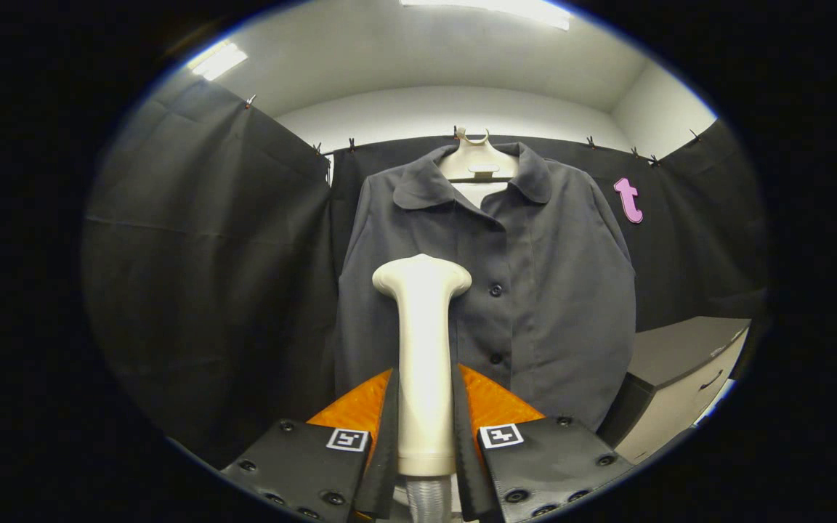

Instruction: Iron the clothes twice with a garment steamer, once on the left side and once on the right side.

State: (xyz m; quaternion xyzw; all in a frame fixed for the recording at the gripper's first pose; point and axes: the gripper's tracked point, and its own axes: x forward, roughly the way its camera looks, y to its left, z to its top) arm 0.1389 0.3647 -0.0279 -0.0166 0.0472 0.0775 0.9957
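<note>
Tool (424,407) clamped on garment steamer (423,349) handle, both fingers pressing its sides, hose end below. Steamer head upright, just ahead of fingers, in front of dark grey shirt (520,290) left of button line. Shirt on pale hanger (478,161) against booth wall. Cabinet (680,378) beside shirt's right.

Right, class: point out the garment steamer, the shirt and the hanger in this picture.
garment steamer (424,363), gripper view, on its handle, clamped between both fingers of the gripper (424,407).
shirt (556,290), gripper view, on its front panel beyond the fingers.
hanger (476,163), gripper view, on its neck inside the collar.
</note>
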